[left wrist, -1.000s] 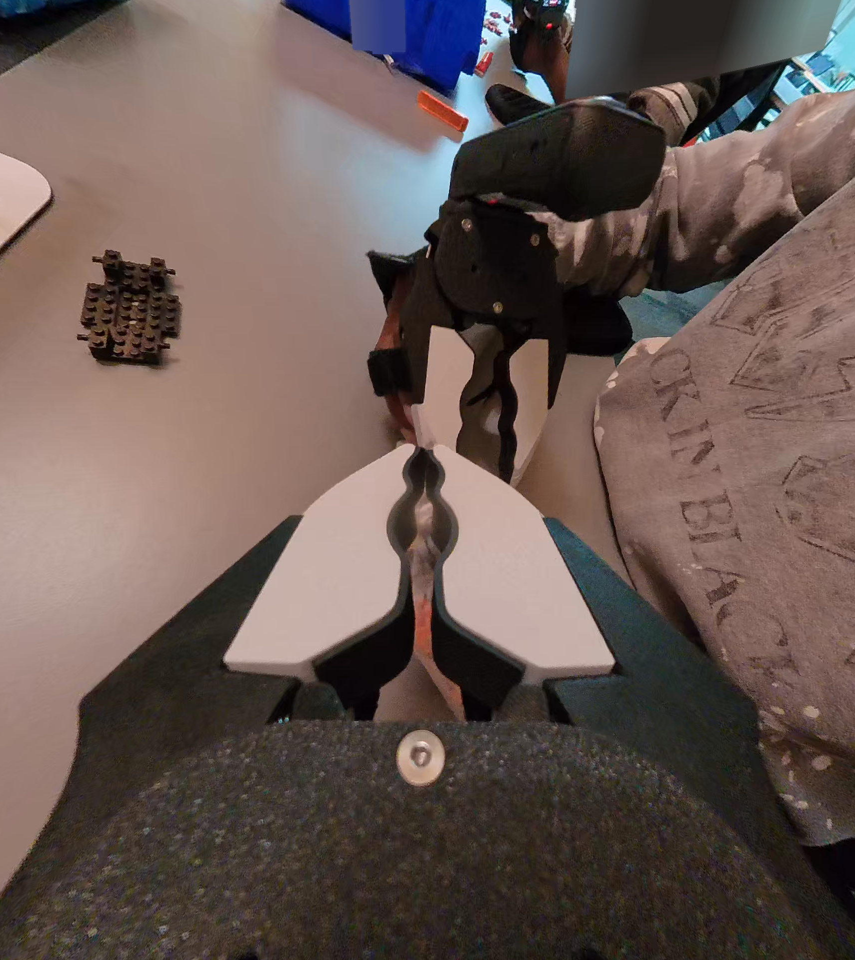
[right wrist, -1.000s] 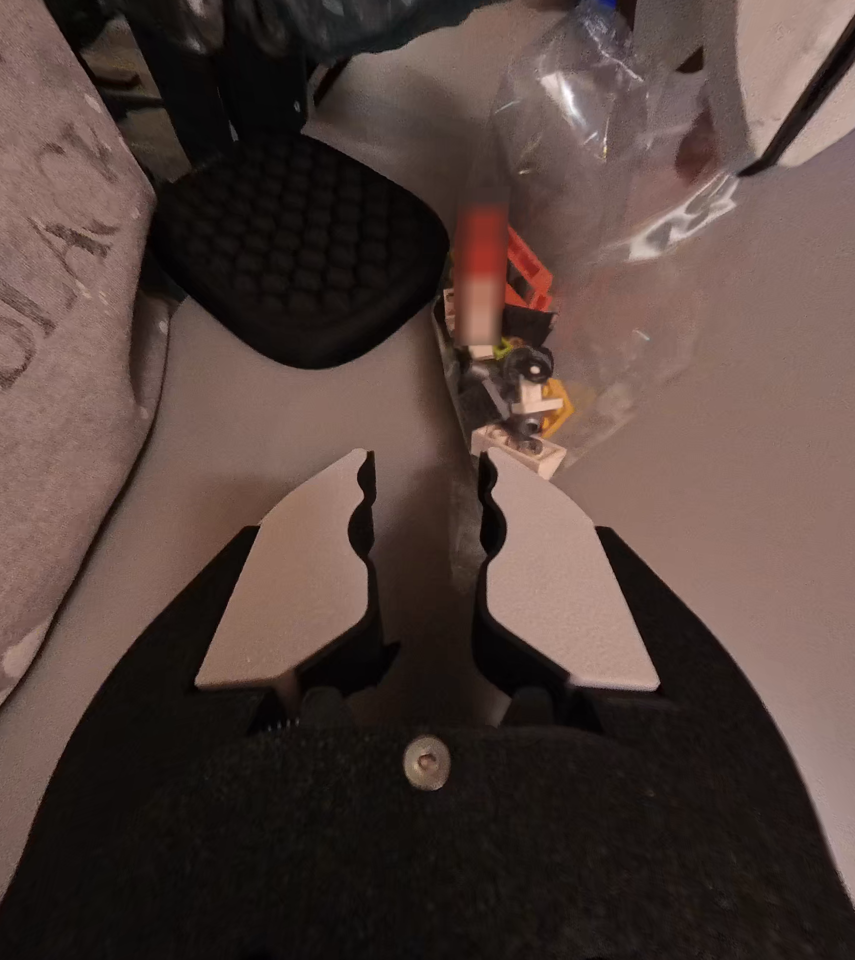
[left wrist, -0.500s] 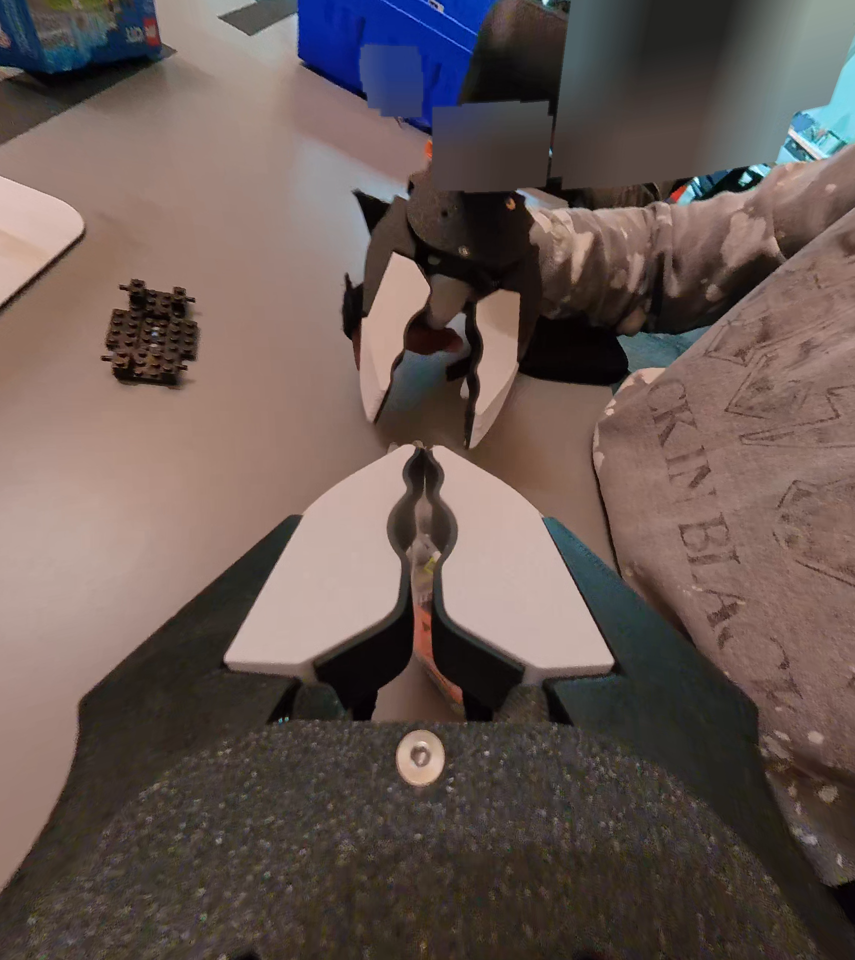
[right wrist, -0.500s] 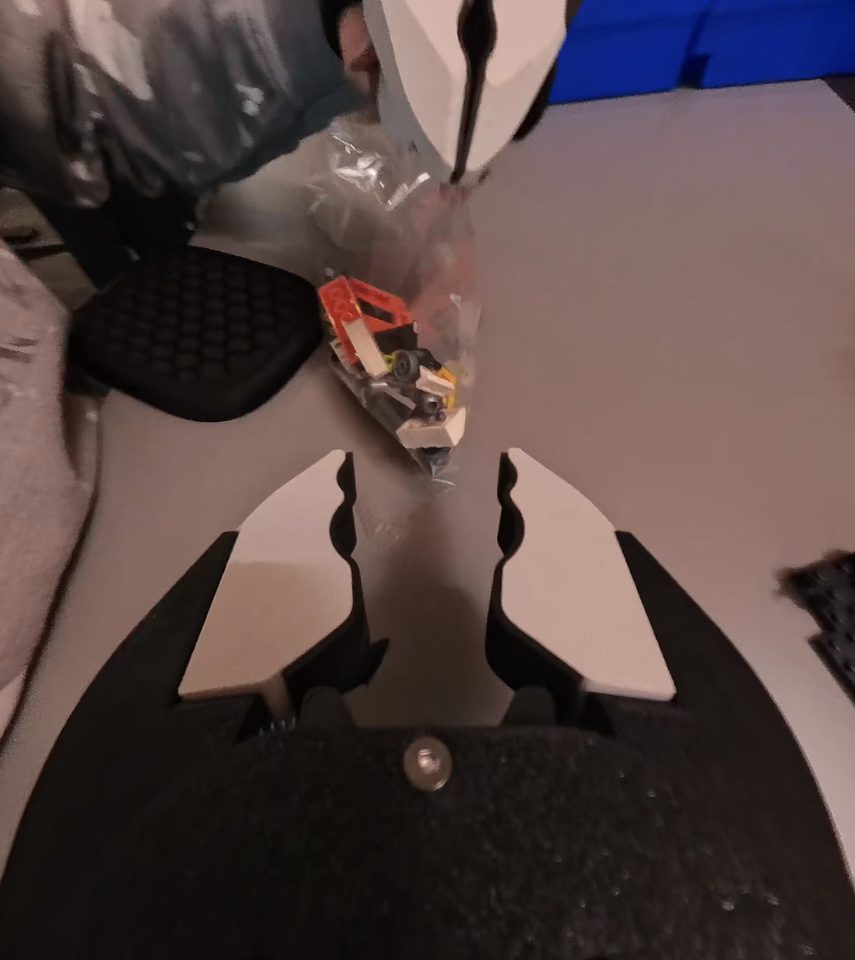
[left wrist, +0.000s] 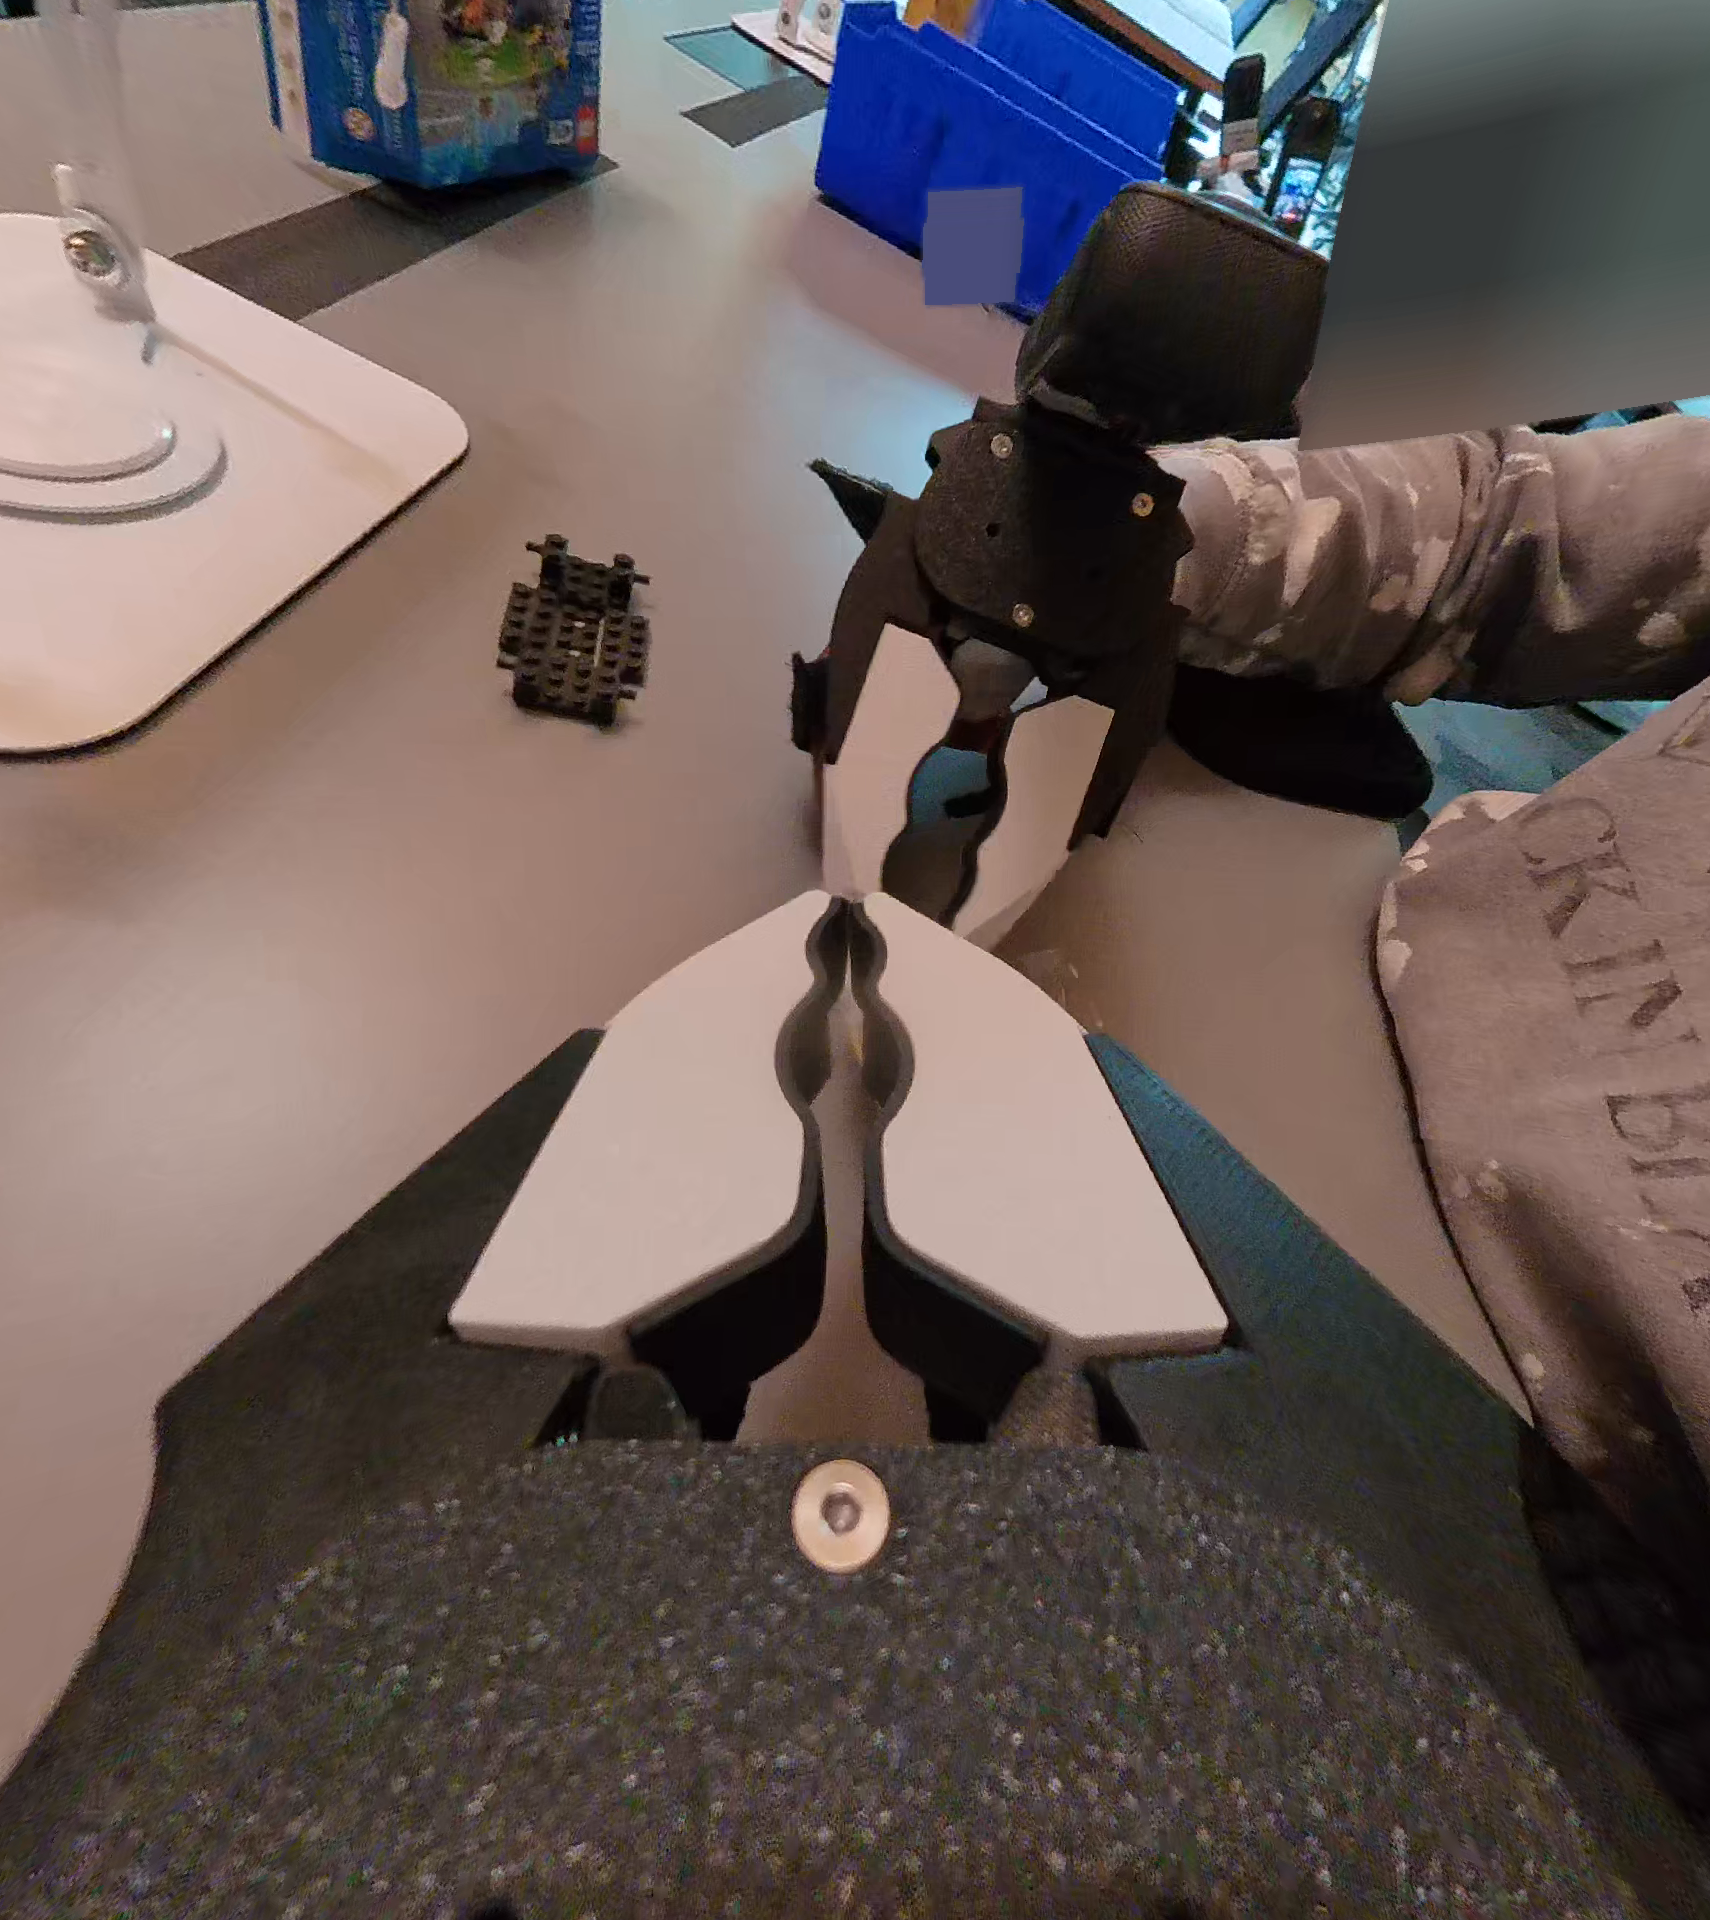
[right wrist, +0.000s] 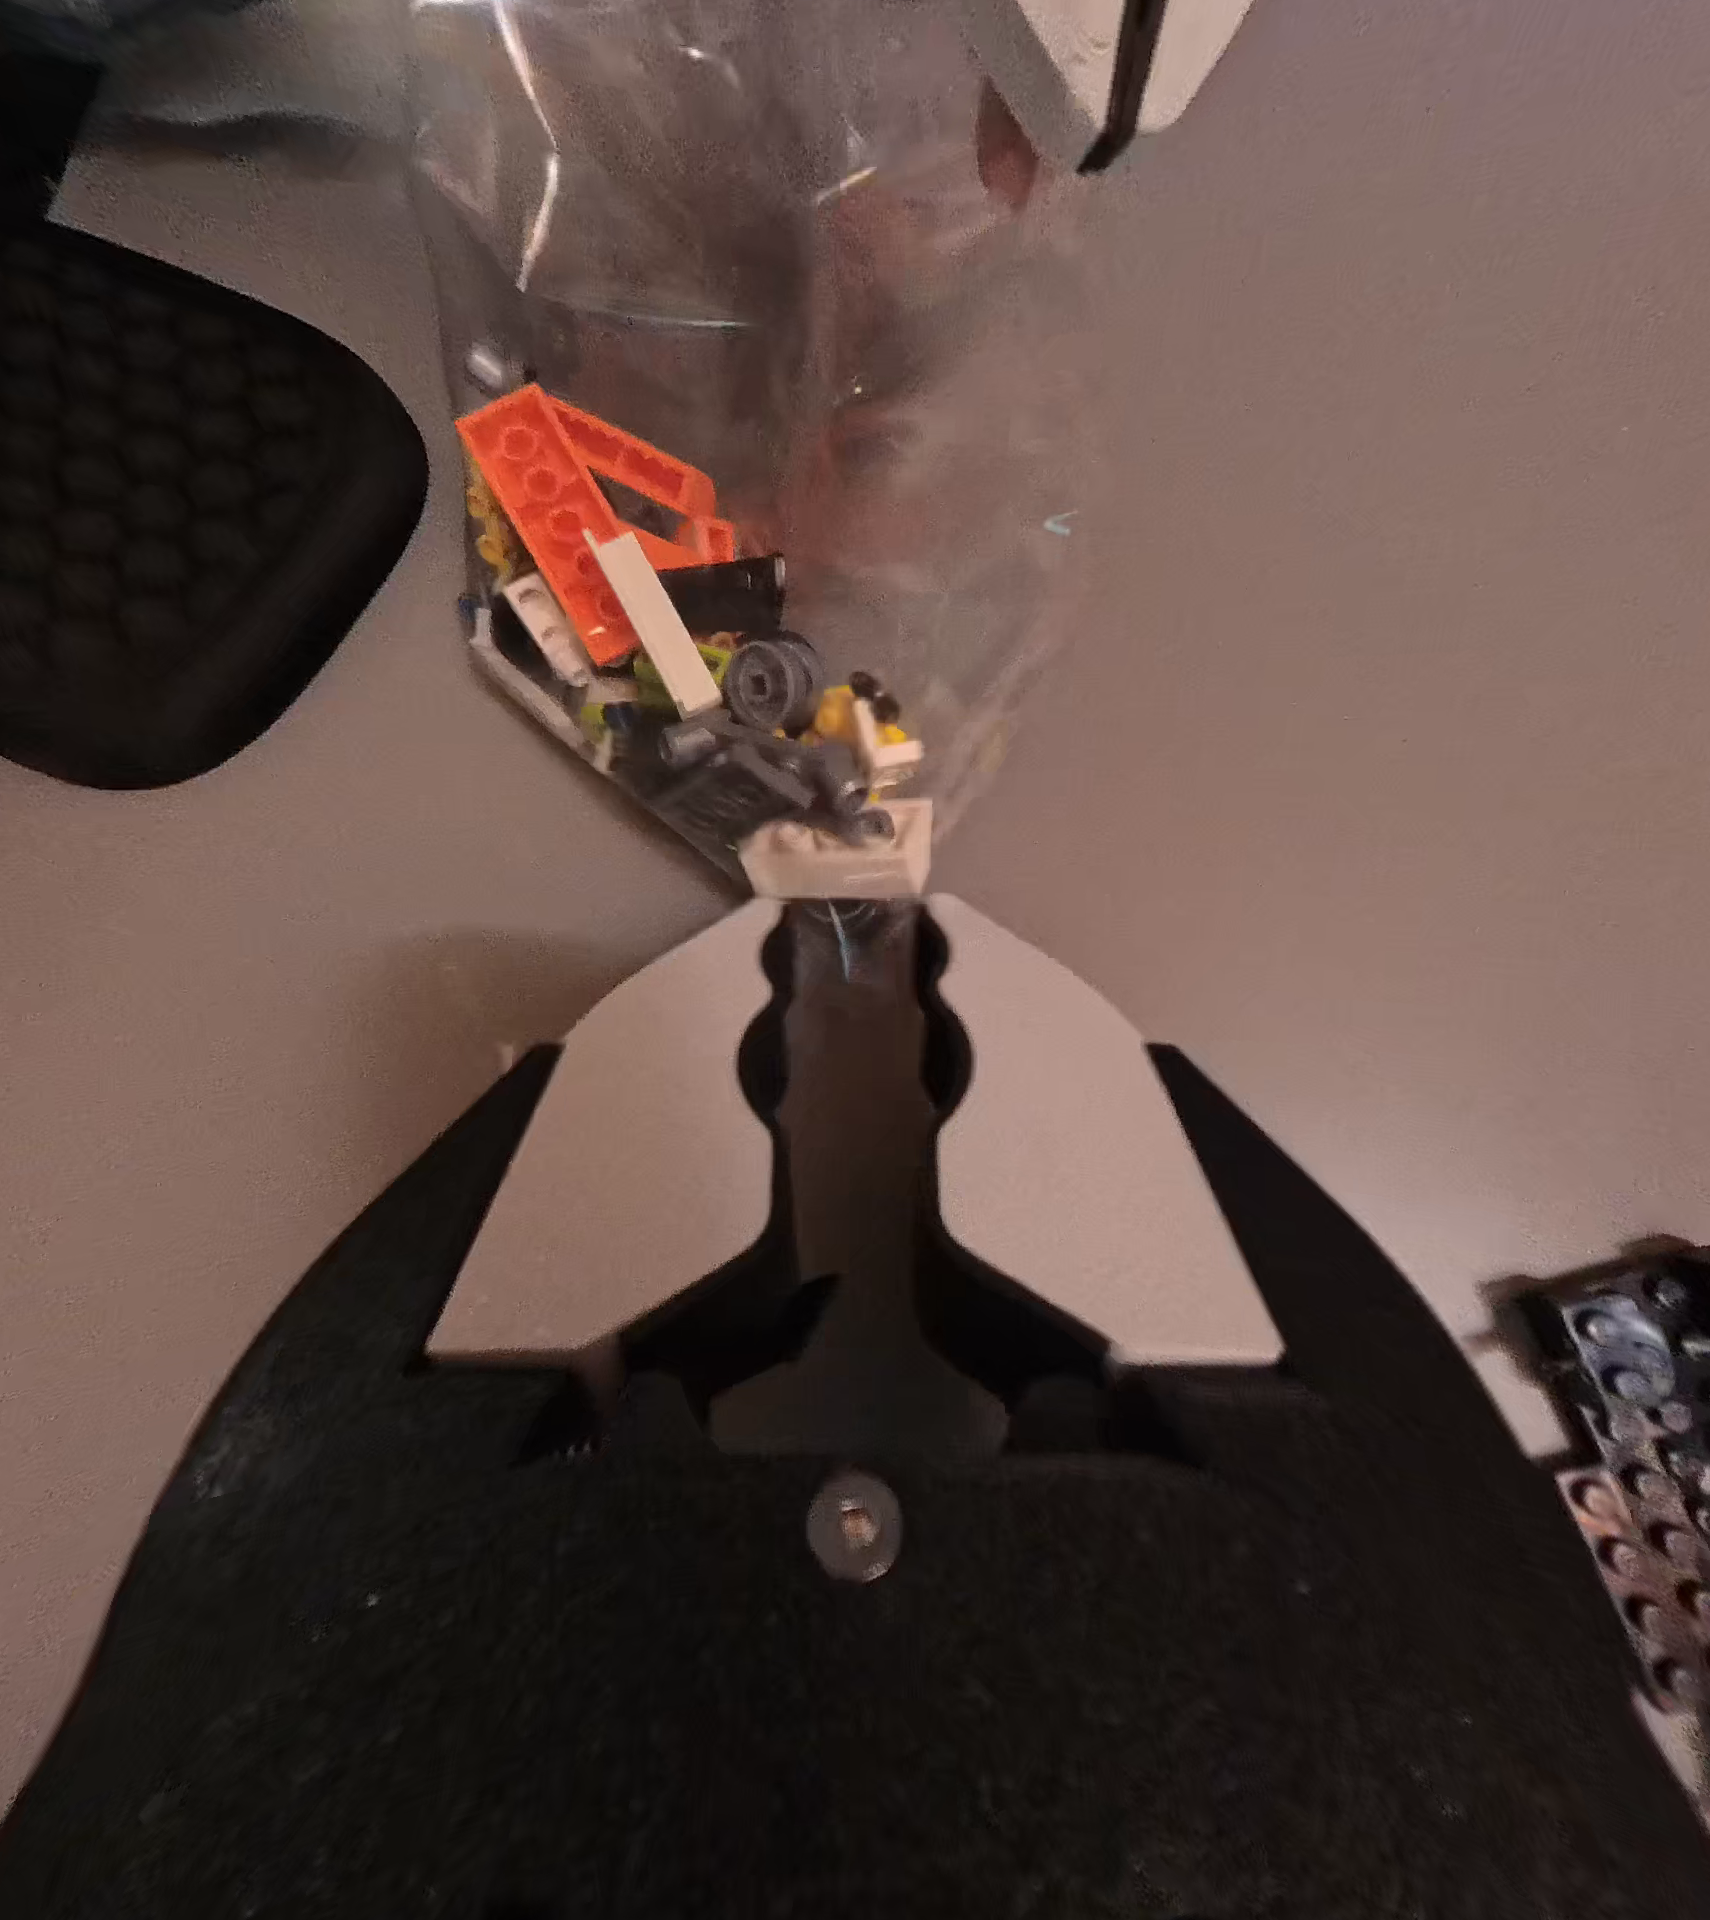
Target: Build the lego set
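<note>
A clear plastic bag (right wrist: 726,343) with several loose Lego pieces, orange, white, grey and yellow, hangs over the grey table. My left gripper (left wrist: 846,909) is shut on the bag's top edge; it also shows at the top of the right wrist view (right wrist: 1111,94). My right gripper (right wrist: 851,914) faces it and also shows in the left wrist view (left wrist: 918,904). Its fingers are narrowed but still apart, with the bag's lower corner between the tips, just under a white brick (right wrist: 835,857). A black studded Lego chassis (left wrist: 576,649) lies on the table, at the lower right in the right wrist view (right wrist: 1703,1507).
A white flat stand base (left wrist: 103,499) lies at the left. A Lego box (left wrist: 446,83) and a blue bin (left wrist: 986,135) stand at the back. A black chair seat (right wrist: 103,499) is past the table edge. The person's grey sweatshirt (left wrist: 1609,1039) is on the right. Across from one pair of fingers to the other is roughly 10 cm.
My right gripper has moved up to the bag's lower corner and its fingers have closed about halfway. My left gripper stays shut on the bag and has lifted and tilted.
</note>
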The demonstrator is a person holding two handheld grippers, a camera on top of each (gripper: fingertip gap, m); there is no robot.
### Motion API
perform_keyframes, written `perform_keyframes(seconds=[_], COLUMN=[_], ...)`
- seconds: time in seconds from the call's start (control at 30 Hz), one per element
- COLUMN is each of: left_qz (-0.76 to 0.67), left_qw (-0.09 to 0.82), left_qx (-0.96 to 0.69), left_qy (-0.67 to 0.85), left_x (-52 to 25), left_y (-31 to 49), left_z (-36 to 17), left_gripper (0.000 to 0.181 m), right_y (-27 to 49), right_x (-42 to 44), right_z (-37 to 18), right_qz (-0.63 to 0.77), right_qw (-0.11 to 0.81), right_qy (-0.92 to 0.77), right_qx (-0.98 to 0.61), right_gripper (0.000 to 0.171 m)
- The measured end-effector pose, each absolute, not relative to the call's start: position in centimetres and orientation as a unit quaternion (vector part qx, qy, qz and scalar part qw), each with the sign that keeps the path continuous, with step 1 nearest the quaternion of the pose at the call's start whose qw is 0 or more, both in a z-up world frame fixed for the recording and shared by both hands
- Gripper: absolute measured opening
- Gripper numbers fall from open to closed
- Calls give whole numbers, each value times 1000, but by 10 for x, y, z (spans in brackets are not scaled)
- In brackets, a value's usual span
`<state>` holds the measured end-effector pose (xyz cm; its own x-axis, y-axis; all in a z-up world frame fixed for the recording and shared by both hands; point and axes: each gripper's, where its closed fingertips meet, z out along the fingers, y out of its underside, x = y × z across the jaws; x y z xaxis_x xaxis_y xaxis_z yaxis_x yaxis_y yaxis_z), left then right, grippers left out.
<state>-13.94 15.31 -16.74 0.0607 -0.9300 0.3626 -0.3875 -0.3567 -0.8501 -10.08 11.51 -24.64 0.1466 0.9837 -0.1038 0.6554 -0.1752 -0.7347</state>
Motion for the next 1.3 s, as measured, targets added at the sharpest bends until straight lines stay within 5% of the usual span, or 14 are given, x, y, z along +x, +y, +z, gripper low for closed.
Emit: perform_keyframes(seconds=[0.13, 0.53, 0.77, 1.07, 1.3], left_qz=[-477, -414, -486, -571, -467], left_qw=[290, 317, 243, 251, 244], left_qx=[-679, -763, -775, -727, -785], left_qy=[478, 382, 322, 288, 326], left_x=[-150, -224, -218, -193, -150], left_y=[157, 153, 83, 59, 77], left_z=[-174, -205, -221, -208, -233], left_gripper=[2, 32, 46, 52, 39], right_y=[123, 128, 133, 138, 139], right_x=[-102, -95, -86, -77, -83], right_z=[-251, -251, -251, -252, -251], right_qz=[294, 324, 374, 373, 377], right_qw=[279, 251, 209, 215, 227], right_qy=[-562, -489, -386, -343, -323], right_qx=[-721, -770, -817, -835, -838], right_gripper=[1, 0, 0, 0, 0])
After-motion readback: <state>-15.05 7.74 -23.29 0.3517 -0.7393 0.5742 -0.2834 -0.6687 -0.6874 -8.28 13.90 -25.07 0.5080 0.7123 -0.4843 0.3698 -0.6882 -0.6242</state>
